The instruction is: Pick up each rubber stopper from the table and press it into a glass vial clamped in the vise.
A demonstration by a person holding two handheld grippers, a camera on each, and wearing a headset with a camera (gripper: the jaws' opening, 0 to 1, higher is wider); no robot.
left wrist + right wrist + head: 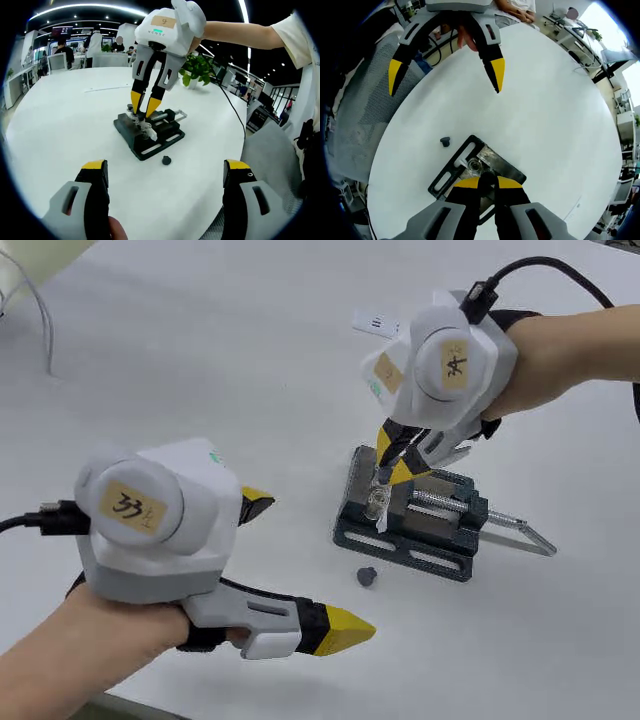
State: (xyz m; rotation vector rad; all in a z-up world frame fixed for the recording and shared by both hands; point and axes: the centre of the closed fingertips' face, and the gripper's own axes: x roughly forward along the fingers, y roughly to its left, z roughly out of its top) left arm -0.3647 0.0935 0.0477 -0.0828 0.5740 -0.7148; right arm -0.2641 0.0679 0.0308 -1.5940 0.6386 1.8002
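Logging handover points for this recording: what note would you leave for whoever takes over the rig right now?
Left tool: open, empty, above the table.
Right tool: closed on a gripped stopper directly over the glass vial in the vise.
Loose stopper: on the table beside the vise.
Done: one stopper is at the vial; seating unclear.
To do: finish pressing it, then fetch the loose stopper.

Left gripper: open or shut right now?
Open. The left gripper has its jaws spread wide with nothing between them, in both its own view and the head view.
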